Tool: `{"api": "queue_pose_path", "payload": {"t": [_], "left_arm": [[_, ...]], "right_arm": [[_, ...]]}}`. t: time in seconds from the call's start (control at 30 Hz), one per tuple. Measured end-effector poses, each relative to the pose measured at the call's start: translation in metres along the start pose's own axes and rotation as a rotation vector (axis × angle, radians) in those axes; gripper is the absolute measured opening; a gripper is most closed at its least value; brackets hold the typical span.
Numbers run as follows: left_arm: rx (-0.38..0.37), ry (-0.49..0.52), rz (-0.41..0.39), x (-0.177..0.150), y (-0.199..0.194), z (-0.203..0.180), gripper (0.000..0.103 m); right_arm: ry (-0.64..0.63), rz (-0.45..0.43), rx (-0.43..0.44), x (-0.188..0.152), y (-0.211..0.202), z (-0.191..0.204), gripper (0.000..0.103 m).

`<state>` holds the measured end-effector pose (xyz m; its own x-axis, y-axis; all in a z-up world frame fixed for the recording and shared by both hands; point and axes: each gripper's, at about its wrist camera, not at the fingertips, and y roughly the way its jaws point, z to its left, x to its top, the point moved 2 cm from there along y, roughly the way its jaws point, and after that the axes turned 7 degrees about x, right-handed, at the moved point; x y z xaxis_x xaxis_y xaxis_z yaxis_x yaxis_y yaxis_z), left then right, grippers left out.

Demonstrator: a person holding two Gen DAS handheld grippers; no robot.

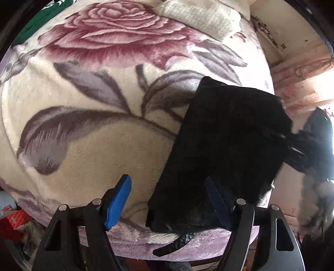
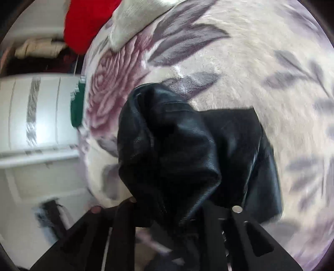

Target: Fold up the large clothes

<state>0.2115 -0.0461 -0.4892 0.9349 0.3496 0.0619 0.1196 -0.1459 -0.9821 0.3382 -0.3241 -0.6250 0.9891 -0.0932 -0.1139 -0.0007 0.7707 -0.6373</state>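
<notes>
A black garment [image 1: 225,137] lies folded on a plush rose-print blanket [image 1: 100,87] at the bed's near right edge. My left gripper [image 1: 169,202] is open above the garment's near edge, its blue fingers [image 1: 119,200] spread, one over blanket, one over black cloth. In the right wrist view the same black garment [image 2: 177,150], shiny like leather, is bunched and lifted in front of the camera. My right gripper [image 2: 177,214] is shut on a fold of it; its fingertips are hidden by the cloth.
A cream fluffy pillow [image 1: 198,16] lies at the far end of the bed. A green garment [image 1: 35,25] lies at the far left edge, a red item [image 2: 87,23] beyond. A white cabinet [image 2: 41,116] stands beside the bed. Red boxes [image 1: 14,223] sit on the floor.
</notes>
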Motion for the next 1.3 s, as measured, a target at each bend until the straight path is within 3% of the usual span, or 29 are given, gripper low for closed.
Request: {"api": "queue_pose_path", "payload": {"t": [0.07, 0.13, 0.2, 0.33, 0.43, 0.53, 0.6, 0.63, 0.67, 0.7, 0.8, 0.9, 1.07, 1.17, 1.2, 1.27, 1.3], "left_arm": [[-0.018, 0.012, -0.007, 0.005, -0.001, -0.008, 0.072], [-0.038, 0.030, -0.009, 0.013, 0.004, -0.020, 0.072], [-0.071, 0.054, -0.013, 0.022, 0.011, -0.037, 0.072], [-0.069, 0.157, 0.004, 0.036, 0.043, -0.076, 0.072], [-0.038, 0.222, 0.057, 0.041, 0.075, -0.097, 0.072], [-0.044, 0.252, 0.065, 0.045, 0.079, -0.107, 0.072], [-0.055, 0.269, 0.056, 0.050, 0.076, -0.110, 0.072], [-0.066, 0.273, 0.058, 0.055, 0.077, -0.110, 0.072], [-0.088, 0.277, 0.064, 0.061, 0.079, -0.112, 0.072], [-0.106, 0.287, 0.071, 0.066, 0.083, -0.115, 0.072], [-0.152, 0.353, 0.097, 0.078, 0.100, -0.125, 0.072], [-0.224, 0.355, 0.131, 0.087, 0.116, -0.126, 0.079], [-0.369, 0.270, 0.188, 0.095, 0.139, -0.117, 0.084], [-0.444, 0.236, 0.178, 0.094, 0.144, -0.111, 0.084], [-0.467, 0.211, 0.161, 0.093, 0.147, -0.108, 0.084], [-0.494, 0.174, 0.115, 0.090, 0.146, -0.103, 0.078], [-0.500, 0.160, 0.086, 0.088, 0.145, -0.101, 0.075]], "right_arm": [[0.046, -0.047, 0.031, -0.007, -0.030, -0.008, 0.015], [0.145, -0.087, 0.067, -0.009, -0.053, -0.036, 0.015], [0.229, -0.126, 0.039, -0.007, -0.070, -0.079, 0.015], [0.328, -0.116, 0.074, 0.005, -0.060, -0.153, 0.019], [0.332, -0.098, 0.084, 0.009, -0.042, -0.178, 0.027], [0.357, -0.088, 0.147, 0.007, -0.046, -0.183, 0.032], [0.350, -0.113, 0.150, -0.007, -0.065, -0.172, 0.060], [0.341, -0.134, 0.133, -0.017, -0.075, -0.169, 0.083], [0.333, -0.163, 0.116, -0.029, -0.086, -0.166, 0.098], [0.332, -0.189, 0.116, -0.043, -0.093, -0.166, 0.101], [0.347, -0.219, 0.205, -0.079, -0.100, -0.174, 0.102], [0.369, -0.204, 0.289, -0.094, -0.076, -0.182, 0.103], [0.350, -0.091, 0.316, -0.078, -0.009, -0.191, 0.103], [0.345, -0.077, 0.368, -0.062, 0.001, -0.189, 0.102], [0.336, -0.081, 0.387, -0.057, 0.000, -0.186, 0.099], [0.322, -0.072, 0.379, -0.050, -0.003, -0.183, 0.075], [0.310, -0.060, 0.375, -0.046, -0.004, -0.180, 0.070]]}}
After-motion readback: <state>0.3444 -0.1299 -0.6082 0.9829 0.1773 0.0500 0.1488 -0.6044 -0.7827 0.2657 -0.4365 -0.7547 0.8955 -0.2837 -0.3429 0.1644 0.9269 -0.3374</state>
